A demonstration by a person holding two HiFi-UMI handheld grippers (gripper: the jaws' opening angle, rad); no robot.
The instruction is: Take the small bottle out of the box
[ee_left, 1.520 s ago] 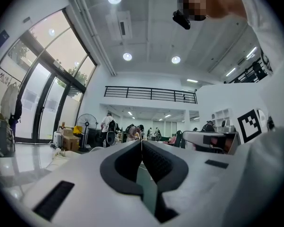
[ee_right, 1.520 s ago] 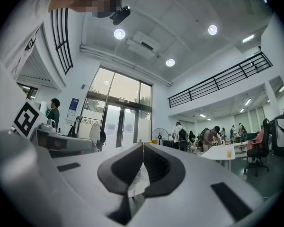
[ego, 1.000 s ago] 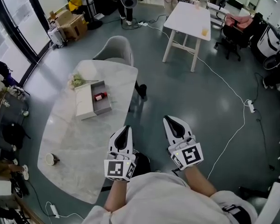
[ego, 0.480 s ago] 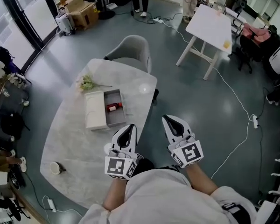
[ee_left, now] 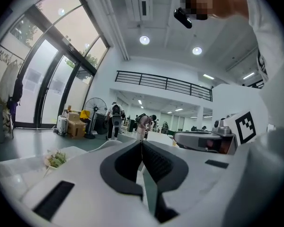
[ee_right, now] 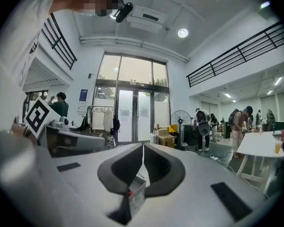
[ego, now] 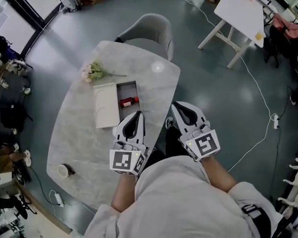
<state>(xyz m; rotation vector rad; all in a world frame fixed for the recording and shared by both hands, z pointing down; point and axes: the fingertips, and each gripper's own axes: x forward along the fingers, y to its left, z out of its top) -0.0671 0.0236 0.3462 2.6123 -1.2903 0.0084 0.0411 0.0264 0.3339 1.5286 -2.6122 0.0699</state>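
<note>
A small red bottle (ego: 127, 102) lies in an open grey box (ego: 130, 90) on the marble table (ego: 84, 133). The box's white lid (ego: 105, 104) lies next to it on the left. Both grippers are held close in front of the person's body. My left gripper (ego: 138, 114) is shut and empty, its tip just short of the box's near end. My right gripper (ego: 180, 106) is shut and empty too, past the table's right edge. In the right gripper view, the box (ee_right: 138, 191) and a bit of the red bottle (ee_right: 130, 193) show below the shut jaws (ee_right: 143, 148). The left gripper (ee_left: 142, 143) points over the table.
A bunch of flowers (ego: 94, 72) lies beyond the box, also in the left gripper view as flowers (ee_left: 57, 159). A cup (ego: 64, 170) stands at the table's near left. A grey chair (ego: 149, 28) is at the far end. A white table (ego: 241, 6) and floor cables (ego: 258, 90) lie to the right.
The person has stepped up to the table: box and table now sit much nearer the grippers in the head view. Both grippers stayed shut and side by side.
</note>
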